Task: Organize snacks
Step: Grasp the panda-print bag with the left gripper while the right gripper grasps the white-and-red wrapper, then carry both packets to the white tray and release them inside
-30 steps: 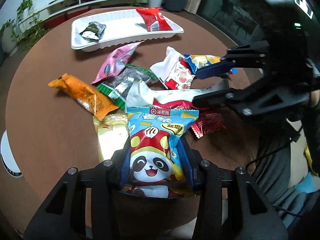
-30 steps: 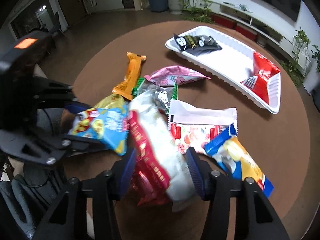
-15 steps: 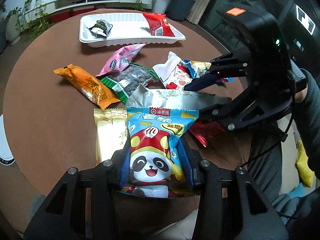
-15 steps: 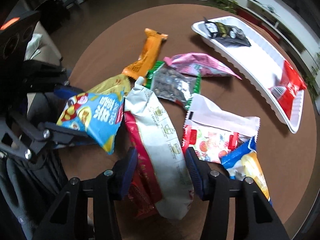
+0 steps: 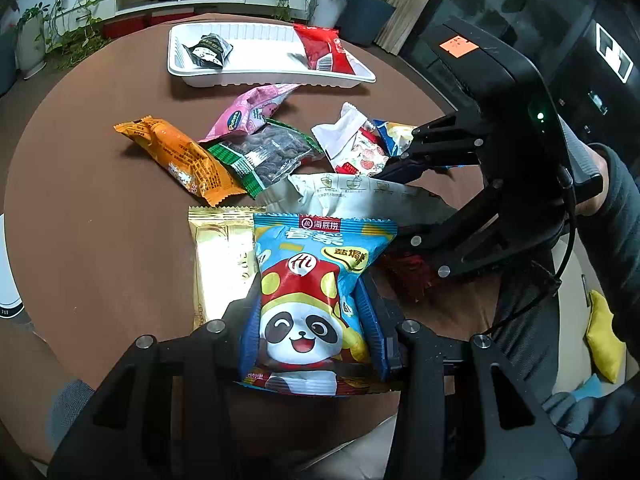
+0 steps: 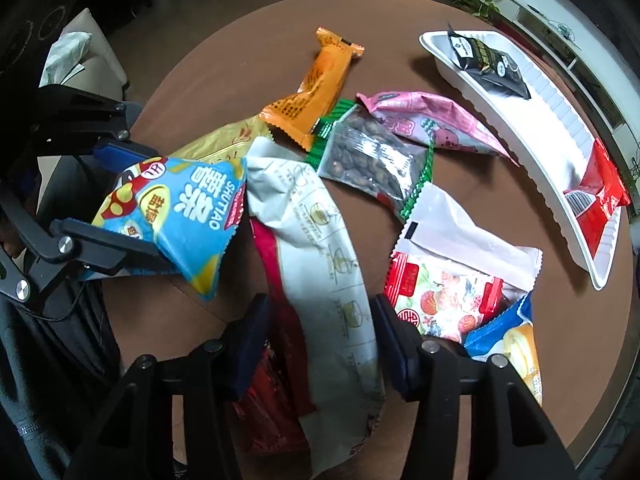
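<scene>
My left gripper [image 5: 310, 320] is shut on a blue snack bag with a panda [image 5: 308, 280], held a little above the near edge of the round brown table [image 5: 92, 208]. In the right wrist view the same panda bag [image 6: 180, 216] sticks out of the left gripper [image 6: 132, 204]. My right gripper [image 6: 322, 328] points down, shut on the end of a long white and red bag [image 6: 320, 240] whose far end rests on the pile. A white tray [image 5: 256, 68] at the far side holds a black packet [image 5: 208, 50] and a red packet [image 5: 324, 50].
Loose snacks lie mid-table: an orange bar [image 5: 180, 156], a pink bag [image 5: 248, 112], a green-edged nut bag [image 5: 268, 156], a gold pack [image 5: 220, 256], a strawberry-print bag [image 5: 356, 148], a blue and yellow bag [image 6: 516, 344], a dark red packet [image 5: 412, 276]. Plants and shelves stand behind the table.
The right gripper has tipped to point down and sunk a little, bringing the long white bag down flat over the pile. The left gripper keeps the panda bag, nearly still.
</scene>
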